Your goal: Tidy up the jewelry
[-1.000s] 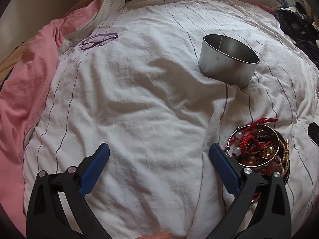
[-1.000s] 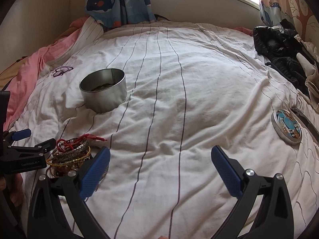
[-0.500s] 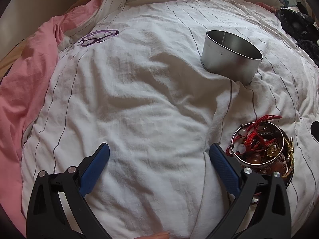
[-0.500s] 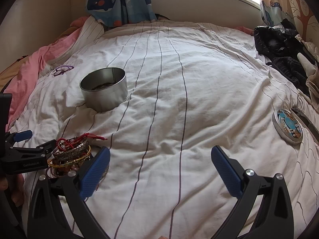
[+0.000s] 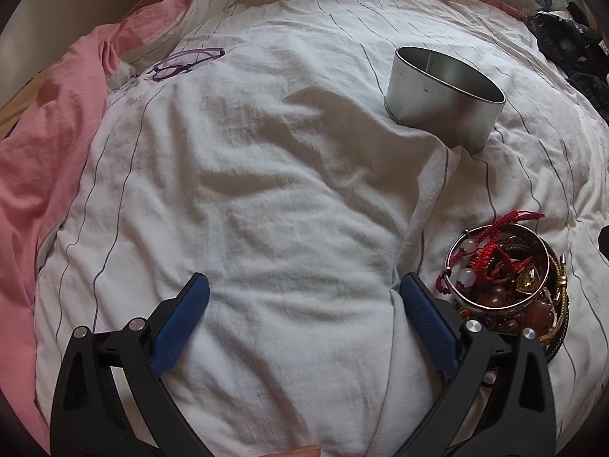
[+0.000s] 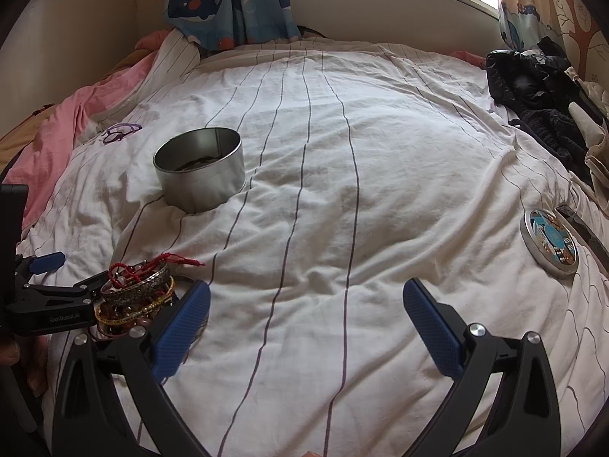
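A pile of jewelry (image 5: 502, 278), with bangles, a red cord bracelet and brown beads, lies on the white striped bedcover, just right of my left gripper's right finger. It also shows in the right wrist view (image 6: 137, 289), by the right gripper's left finger. A round silver tin (image 5: 443, 99) stands open farther back, also in the right wrist view (image 6: 200, 173). My left gripper (image 5: 304, 289) is open and empty over the cover. My right gripper (image 6: 306, 297) is open and empty. The left gripper (image 6: 49, 285) shows at the left edge of the right wrist view.
Purple glasses (image 5: 186, 63) lie at the far left near a pink sheet (image 5: 42, 133). The tin's patterned lid (image 6: 550, 242) lies at the right. Dark clothes (image 6: 533, 87) are heaped at the far right, under the window and whale curtains (image 6: 228, 0).
The left gripper has moved slightly forward and left, so the tin and jewelry pile sit a little lower and closer in its view. The right gripper has barely moved.
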